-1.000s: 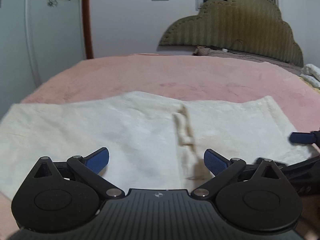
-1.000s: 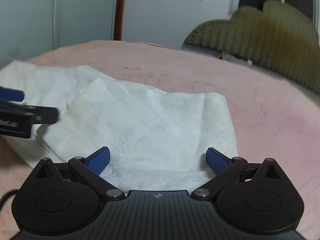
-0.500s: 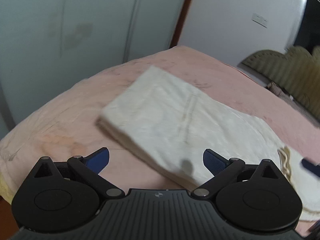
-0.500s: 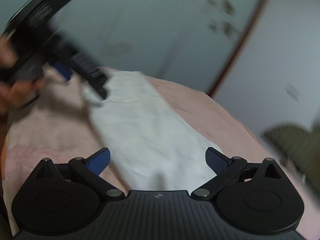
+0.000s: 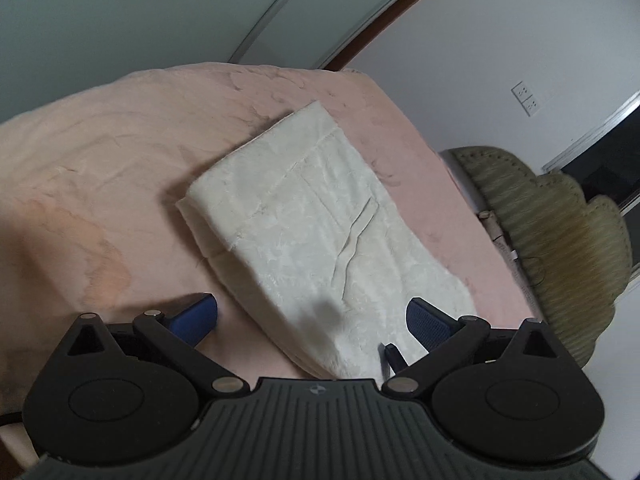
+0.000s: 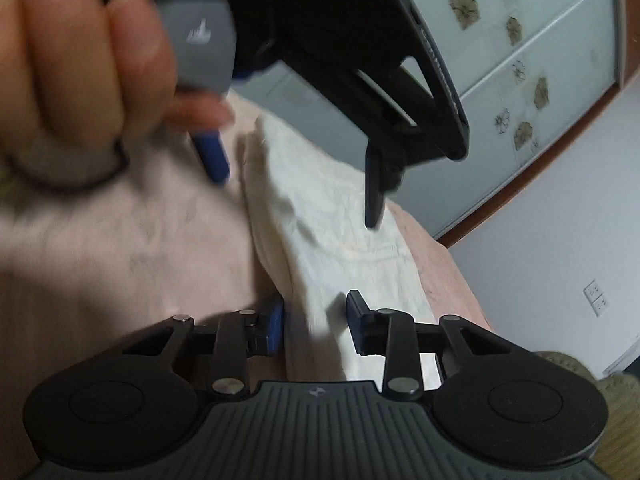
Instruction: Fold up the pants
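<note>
Pants (image 5: 316, 236), cream and folded into a long stack, lie on the pink bed (image 5: 104, 168), one short end near the bed's far edge. The left gripper (image 5: 312, 318) hangs over the near end with its fingers wide apart, gripping nothing. The right gripper (image 6: 315, 322) straddles the stack's near edge; its fingers are closing with the cloth between them, and they do not yet look pressed on it. The risk, as I judge it: they may pinch only the top layers, so lifting would peel the stack apart, or drag it askew. The right view is blurred, and the person's hand (image 6: 80, 52) and the left gripper block much of it. How many layers the stack has is unclear.
</note>
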{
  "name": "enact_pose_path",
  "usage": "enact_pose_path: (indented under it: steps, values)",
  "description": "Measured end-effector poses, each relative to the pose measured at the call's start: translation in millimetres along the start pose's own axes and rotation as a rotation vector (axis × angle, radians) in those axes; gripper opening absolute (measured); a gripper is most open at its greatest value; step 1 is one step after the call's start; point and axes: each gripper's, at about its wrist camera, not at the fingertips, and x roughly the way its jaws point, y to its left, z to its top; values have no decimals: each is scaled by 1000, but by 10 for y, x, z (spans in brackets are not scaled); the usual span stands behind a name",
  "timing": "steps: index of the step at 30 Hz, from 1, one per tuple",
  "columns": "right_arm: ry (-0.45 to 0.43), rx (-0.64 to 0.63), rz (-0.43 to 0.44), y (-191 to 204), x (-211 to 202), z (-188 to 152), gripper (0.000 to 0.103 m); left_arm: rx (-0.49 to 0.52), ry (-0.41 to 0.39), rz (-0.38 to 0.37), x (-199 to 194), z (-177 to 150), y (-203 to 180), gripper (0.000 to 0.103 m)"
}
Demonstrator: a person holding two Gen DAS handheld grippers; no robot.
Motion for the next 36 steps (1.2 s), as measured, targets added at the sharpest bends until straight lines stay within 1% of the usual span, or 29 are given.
enact_pose_path:
  steps: [2, 4, 6, 7, 8, 9, 10, 11, 12, 13, 14, 15, 16, 18, 19, 20, 21, 22, 23, 24, 25, 26, 28, 32, 34, 36]
  values:
    - [-11, 150, 19, -211, -6, 0, 32, -28, -10, -25, 36, 17, 13, 101]
    - [-29, 334, 52, -491, -33, -15, 32, -68, -18, -56, 115, 56, 3, 101]
    - [-50, 466, 96, -706, -64, -61, 32, -112, -37, -96, 204, 98, 4, 101]
    - [-56, 512, 131, -789, -80, -94, 32, -128, -43, -108, 266, 126, 3, 101]
    - [-44, 539, 190, -857, -95, -130, 32, -137, -48, -103, 329, 151, -6, 101]
    - [-22, 557, 276, -914, -111, -174, 32, -140, -52, -92, 383, 176, -22, 101]
    - [-23, 580, 347, -963, -158, -226, 32, -140, -60, -81, 416, 193, -40, 101]
    - [-45, 610, 392, -1025, -221, -283, 32, -136, -70, -78, 437, 204, -60, 100]
    - [-64, 643, 416, -1102, -273, -333, 32, -122, -77, -72, 458, 215, -88, 101]
    - [-72, 680, 413, -1208, -304, -378, 32, -101, -80, -59, 487, 226, -120, 100]
    - [-70, 710, 380, -1287, -311, -400, 32, -80, -86, -43, 500, 224, -139, 96]
    - [-56, 730, 329, -1358, -289, -413, 32, -56, -93, -20, 520, 226, -177, 95]
    - [-25, 733, 271, -1413, -222, -410, 32, -29, -101, 4, 536, 220, -217, 91]
    - [83, 708, 187, -1465, -10, -461, 32, 31, -116, 55, 548, 196, -294, 85]
    - [133, 703, 178, -1458, 96, -502, 32, 68, -124, 89, 561, 184, -343, 78]
    - [201, 695, 200, -1432, 238, -542, 32, 106, -132, 126, 565, 166, -382, 69]
    - [241, 683, 226, -1365, 316, -564, 32, 148, -141, 168, 584, 153, -412, 62]
    - [212, 679, 213, -1355, 301, -584, 32, 190, -156, 217, 594, 131, -457, 46]
    - [209, 676, 214, -1354, 282, -578, 32, 227, -175, 249, 586, 106, -492, 33]
    - [207, 687, 223, -1382, 267, -576, 32, 249, -187, 254, 577, 89, -509, 30]
    - [195, 709, 235, -1437, 249, -589, 32, 261, -201, 258, 543, 76, -524, 21]
    - [176, 739, 241, -1490, 221, -607, 32, 274, -214, 260, 501, 63, -551, 18]
    - [162, 777, 231, -1584, 230, -620, 32, 314, -240, 255, 420, 36, -650, 15]
    - [161, 789, 187, -1731, 306, -623, 32, 457, -328, 253, 256, -96, -1006, 14]
    - [139, 805, 167, -1811, 245, -698, 32, 527, -380, 234, 162, -210, -1198, 14]
    - [118, 840, 148, -1951, 221, -721, 32, 590, -413, 195, 88, -340, -1388, 13]
